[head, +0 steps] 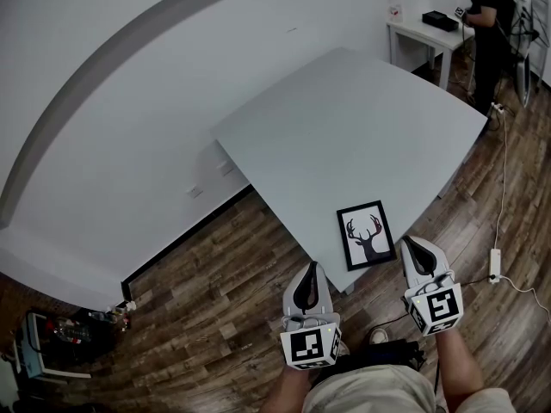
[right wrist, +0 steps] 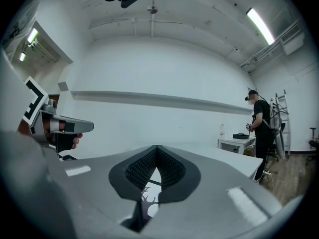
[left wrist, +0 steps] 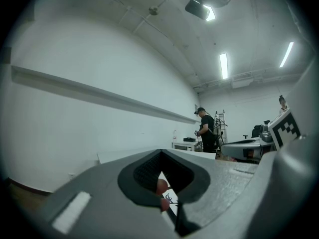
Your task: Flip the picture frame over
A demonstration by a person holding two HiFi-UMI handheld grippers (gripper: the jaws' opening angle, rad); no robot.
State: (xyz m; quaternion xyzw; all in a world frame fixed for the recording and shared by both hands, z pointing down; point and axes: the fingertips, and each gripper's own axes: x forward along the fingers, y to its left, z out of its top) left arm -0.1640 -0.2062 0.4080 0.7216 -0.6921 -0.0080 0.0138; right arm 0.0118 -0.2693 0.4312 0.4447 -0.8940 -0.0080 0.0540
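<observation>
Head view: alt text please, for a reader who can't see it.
A black picture frame lies face up, showing an antlered deer head, near the front edge of a grey table. The left gripper and right gripper hover either side of its near end, fingers closed, empty. Far back, a person stands at a small white table.

The pale grey desk looks smooth and matt. The black-rimmed picture frame looks smooth; the brown plank floor shows wood grain.
</observation>
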